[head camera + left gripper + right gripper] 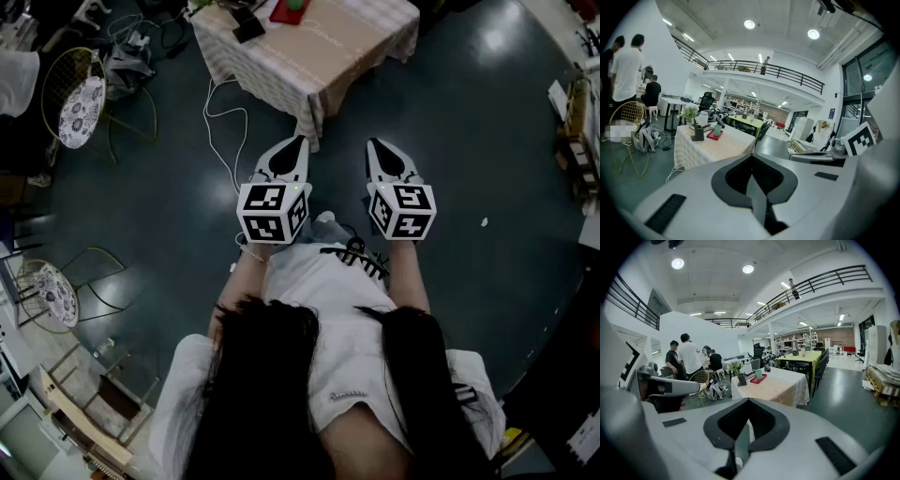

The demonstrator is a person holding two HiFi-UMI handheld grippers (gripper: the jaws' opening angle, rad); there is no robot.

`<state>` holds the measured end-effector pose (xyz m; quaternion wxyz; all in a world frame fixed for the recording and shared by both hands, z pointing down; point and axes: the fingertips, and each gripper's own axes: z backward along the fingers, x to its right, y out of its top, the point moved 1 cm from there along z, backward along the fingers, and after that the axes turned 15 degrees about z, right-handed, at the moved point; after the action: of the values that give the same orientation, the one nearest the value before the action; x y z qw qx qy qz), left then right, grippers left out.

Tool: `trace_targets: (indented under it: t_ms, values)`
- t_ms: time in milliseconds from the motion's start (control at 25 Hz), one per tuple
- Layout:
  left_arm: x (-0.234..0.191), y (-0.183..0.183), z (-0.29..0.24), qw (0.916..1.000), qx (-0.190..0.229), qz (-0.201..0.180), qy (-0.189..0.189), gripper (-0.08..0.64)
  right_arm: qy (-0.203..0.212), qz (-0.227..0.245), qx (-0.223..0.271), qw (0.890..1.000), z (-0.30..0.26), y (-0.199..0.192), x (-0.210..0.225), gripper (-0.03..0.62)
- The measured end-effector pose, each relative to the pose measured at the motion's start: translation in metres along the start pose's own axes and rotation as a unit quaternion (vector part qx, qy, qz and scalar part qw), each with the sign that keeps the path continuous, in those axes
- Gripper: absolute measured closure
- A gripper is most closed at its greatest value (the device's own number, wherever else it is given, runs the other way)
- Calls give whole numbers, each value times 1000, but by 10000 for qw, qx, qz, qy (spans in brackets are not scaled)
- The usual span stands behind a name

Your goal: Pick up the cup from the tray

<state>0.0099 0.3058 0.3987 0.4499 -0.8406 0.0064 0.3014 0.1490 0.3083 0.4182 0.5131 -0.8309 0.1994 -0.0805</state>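
The dark, glossy floor (450,122) is spreading around a worktop (328,56) draped in a pale checked cloth. The person is holding both tools side by side over the floor, well apart from the worktop. The left tool (296,142) is showing its jaws pressed together on nothing, and so is the right tool (377,143). Their cubes are showing black-and-white square codes. A red tray (758,379) is lying on the worktop, and the green cup (759,374) is standing upright on it.
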Motion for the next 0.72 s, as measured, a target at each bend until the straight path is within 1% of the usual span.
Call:
trace_targets:
  t_ms: [280,440,560,640,680,720]
  values:
    - [2,-9,-9,9999,-99,-82,13,552,-18,-44,-92,9999,-2,-15,5,581]
    - [-1,-13,-15,9999,-133,-55,61,552,57,-50,-95,9999,-8,-19,7,581]
    - [-7,-13,-21,9999,-126,-22,108,552,166,-189,61,9997,-17,-17,9,580]
    - [-11,-9,-25,9999,-95,3,133,551,298,-306,275,9987,-23,-7,11,575]
    - [-14,-6,-27,9998,-73,41,155,552,375,-352,398,9979,-24,-1,12,562]
    - [-17,-4,-30,9998,-54,99,174,551,451,-374,508,9970,-27,6,13,503]
